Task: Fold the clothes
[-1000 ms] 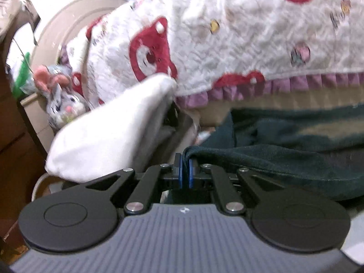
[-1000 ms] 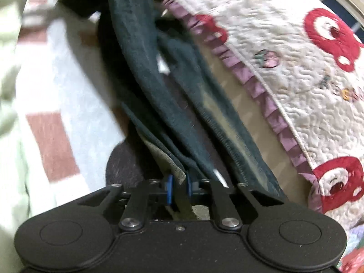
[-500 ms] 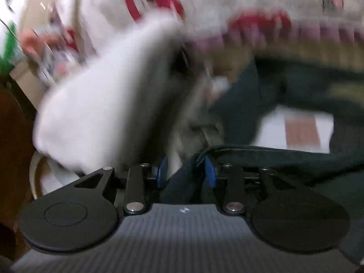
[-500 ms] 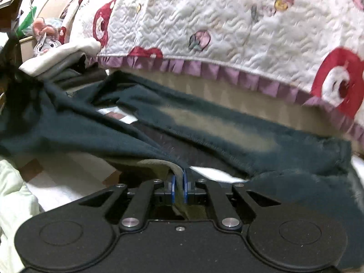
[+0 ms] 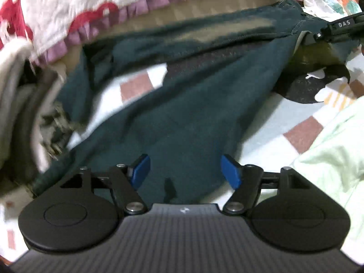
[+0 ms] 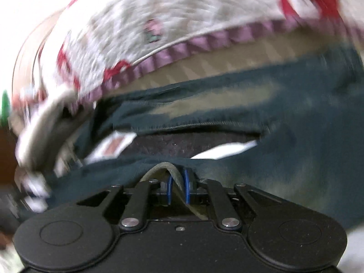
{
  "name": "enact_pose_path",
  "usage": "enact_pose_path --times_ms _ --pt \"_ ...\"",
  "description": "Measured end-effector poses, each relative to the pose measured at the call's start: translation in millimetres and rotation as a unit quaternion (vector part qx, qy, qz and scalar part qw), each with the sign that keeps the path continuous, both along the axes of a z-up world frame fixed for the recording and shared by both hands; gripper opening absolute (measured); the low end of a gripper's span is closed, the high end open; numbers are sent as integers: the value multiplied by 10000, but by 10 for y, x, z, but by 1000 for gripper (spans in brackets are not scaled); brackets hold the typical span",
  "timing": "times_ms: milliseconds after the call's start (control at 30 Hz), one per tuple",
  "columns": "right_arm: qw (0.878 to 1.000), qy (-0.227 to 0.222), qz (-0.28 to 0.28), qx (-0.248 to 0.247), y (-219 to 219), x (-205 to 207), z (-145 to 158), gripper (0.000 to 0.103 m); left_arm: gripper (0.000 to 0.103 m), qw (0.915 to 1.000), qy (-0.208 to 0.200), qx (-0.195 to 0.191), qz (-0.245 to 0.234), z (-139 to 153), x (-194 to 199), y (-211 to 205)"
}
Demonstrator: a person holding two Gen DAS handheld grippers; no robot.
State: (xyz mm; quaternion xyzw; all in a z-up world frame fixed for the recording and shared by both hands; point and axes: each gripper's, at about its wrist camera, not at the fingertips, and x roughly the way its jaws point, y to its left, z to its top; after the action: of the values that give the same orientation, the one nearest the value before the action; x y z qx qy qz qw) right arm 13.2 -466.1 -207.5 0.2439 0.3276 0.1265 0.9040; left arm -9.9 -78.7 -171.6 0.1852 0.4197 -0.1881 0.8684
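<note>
Your left claw [image 5: 185,170] is hanging spread wide over the dark green garment [image 5: 182,118], blue pads [image 5: 140,170] well apart with nothing pinched between them, just fabric lying underneath. Your right claw [image 6: 178,187] is doing the work: its blue pads are clamping down on a folded edge of the dark green garment [image 6: 284,122], and a strip of the paler inner side is poking up between them. In the left wrist view you're also catching the right claw [image 5: 318,36] up in the top right corner, gripping the far end of the cloth, which is stretching from there down toward the left claw. The garment is lying spread across a bed with a checked sheet [image 5: 302,134], white with reddish-brown squares, and there's a gap in the fabric where the sheet is showing through. Behind it a white quilt [image 5: 95,0] with red prints and a purple ruffled trim is running along the far edge, also visible as the quilt [image 6: 182,22] in the right wrist view, though that one's pretty blurry. A pale green cloth [image 5: 336,154] is sitting on the right side of the bed, just beside the garment.
</note>
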Motion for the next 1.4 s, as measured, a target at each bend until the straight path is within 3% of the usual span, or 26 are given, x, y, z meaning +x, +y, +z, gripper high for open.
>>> enact_pose_path --times_ms 100,133,233,333,433,467,533,567,700,767,867,967,1033,1100,1167,1200,1233,1267,1300,1367,1400 --pt "9979 231 -243 553 -138 16 -108 8 75 9991 255 -345 71 -56 66 -32" --pt "9983 220 -232 492 -113 17 -96 8 76 9991 339 -267 37 -91 78 -85" --pt "9998 121 -139 121 -10 6 -35 10 76 9983 354 444 -111 -215 69 -284" --pt "9998 16 -33 -187 34 -11 12 11 75 9979 153 637 7 -230 86 -259" --pt "9977 -69 188 -653 95 -23 89 12 56 9974 -263 644 172 -118 117 -171" --pt "9934 -130 297 -1100 177 -59 149 13 46 9968 -402 646 227 -81 128 -142" --pt "9629 -311 779 -2564 521 -258 311 17 32 9950 -679 649 336 -6 149 -84" --pt "9552 -369 948 -2778 608 -357 355 17 29 9938 -818 651 391 31 160 -55" --pt "9596 33 1006 -2626 578 -380 243 17 30 9865 -1369 655 608 180 202 61" --pt "9375 -232 1111 -3290 661 -394 235 32 31 9829 -1551 807 580 158 201 35" --pt "8994 -753 1279 -4113 876 -509 219 52 31 9851 -1349 840 659 65 188 2" --pt "8816 -870 1907 -4229 1030 -574 143 57 35 9875 -1107 691 883 -7 228 83" --pt "8551 -1098 2011 -4650 1157 -628 81 59 48 9874 -914 675 1099 -64 265 156" --pt "7950 -1621 2122 -5446 1353 -739 7 59 69 9876 -419 765 1307 -161 338 228" --pt "7110 -2332 2267 -6234 1524 -914 -69 63 69 9855 -52 796 1496 -246 364 314" --pt "6942 -2523 2275 -6346 1562 -959 -81 65 69 9852 -97 741 1543 -250 340 356" --pt "7019 -2475 2343 -6255 1568 -945 -74 66 69 9848 -141 687 1589 -253 316 398" --pt "7097 -2424 2412 -6159 1575 -931 -68 66 59 9843 -186 632 1636 -256 291 441" --pt "7130 -2388 2437 -6125 1567 -908 -80 66 33 9839 -247 583 1671 -245 269 475" --pt "6996 -2451 2397 -6269 1577 -843 -154 64 8 9828 -482 533 1703 -116 235 488" --pt "6906 -2494 2345 -6370 1588 -803 -195 64 8 9809 -656 535 1749 -16 220 475"
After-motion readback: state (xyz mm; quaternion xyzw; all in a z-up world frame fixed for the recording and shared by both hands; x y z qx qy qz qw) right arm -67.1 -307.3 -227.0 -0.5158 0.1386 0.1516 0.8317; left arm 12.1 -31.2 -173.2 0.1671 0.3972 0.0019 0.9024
